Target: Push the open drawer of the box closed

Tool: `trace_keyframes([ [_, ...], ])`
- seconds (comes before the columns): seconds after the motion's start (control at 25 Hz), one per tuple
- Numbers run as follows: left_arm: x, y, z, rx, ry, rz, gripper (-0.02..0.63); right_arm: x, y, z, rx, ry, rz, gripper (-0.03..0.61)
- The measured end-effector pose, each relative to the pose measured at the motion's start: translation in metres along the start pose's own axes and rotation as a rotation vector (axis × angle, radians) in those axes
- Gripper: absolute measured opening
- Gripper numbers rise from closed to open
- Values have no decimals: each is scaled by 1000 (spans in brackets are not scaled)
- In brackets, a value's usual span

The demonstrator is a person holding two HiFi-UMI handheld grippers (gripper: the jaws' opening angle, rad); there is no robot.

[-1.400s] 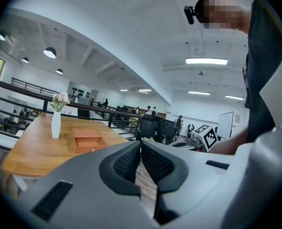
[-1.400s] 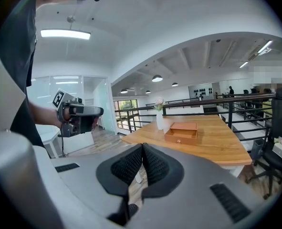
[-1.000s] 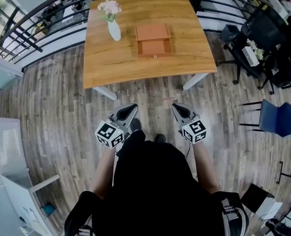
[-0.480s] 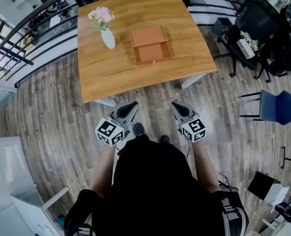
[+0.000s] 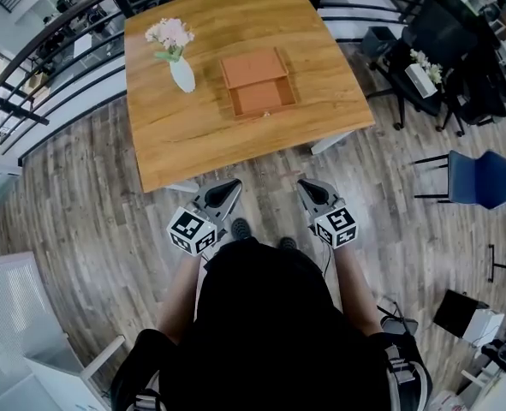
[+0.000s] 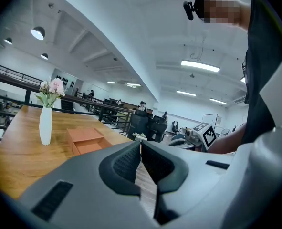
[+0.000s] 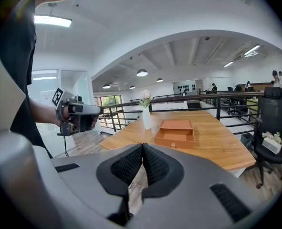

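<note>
Both grippers — left [image 5: 225, 190], right [image 5: 309, 188] — jaws pressed together, empty, well short of table [image 5: 163, 135]; box [image 5: 255, 80] drawer [image 5: 260, 98] open.

A square wooden table [image 5: 193, 118] stands on white legs [image 5: 331, 142] over a grey-brown plank floor [image 5: 90, 195]. On its left half sits a slim white vase [image 5: 182, 75], upright, holding pink and white flowers [image 5: 169, 34]. A black metal railing [image 5: 56, 32] curves round the far side of the table. Off to the right, well apart from the table, is a blue chair [image 5: 479, 180] on thin black legs. Nearer the railing are black office chairs [image 5: 441, 37], with a small white planter of pale flowers [image 5: 421, 74] among them. A long ceiling light [image 7: 52, 20] glows overhead.
</note>
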State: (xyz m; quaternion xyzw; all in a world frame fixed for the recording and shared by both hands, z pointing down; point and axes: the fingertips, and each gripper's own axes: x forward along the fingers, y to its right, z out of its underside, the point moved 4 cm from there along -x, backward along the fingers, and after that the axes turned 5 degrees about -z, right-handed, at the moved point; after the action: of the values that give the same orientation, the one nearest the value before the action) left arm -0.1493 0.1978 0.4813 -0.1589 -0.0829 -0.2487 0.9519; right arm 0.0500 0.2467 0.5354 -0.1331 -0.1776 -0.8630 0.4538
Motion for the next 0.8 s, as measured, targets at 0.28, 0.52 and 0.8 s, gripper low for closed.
trace_keyframes([
  [0.28, -3, -23, -5, 18, -1, 18, 28, 26, 2, 3, 16, -11, 23, 17],
  [0.52, -14, -47, -9, 25, -2, 19, 28, 52, 1, -1, 27, -6, 38, 17],
  [0.8, -18, -67, -10, 36, -24, 27, 28, 71, 6, -2, 51, 6, 62, 17],
])
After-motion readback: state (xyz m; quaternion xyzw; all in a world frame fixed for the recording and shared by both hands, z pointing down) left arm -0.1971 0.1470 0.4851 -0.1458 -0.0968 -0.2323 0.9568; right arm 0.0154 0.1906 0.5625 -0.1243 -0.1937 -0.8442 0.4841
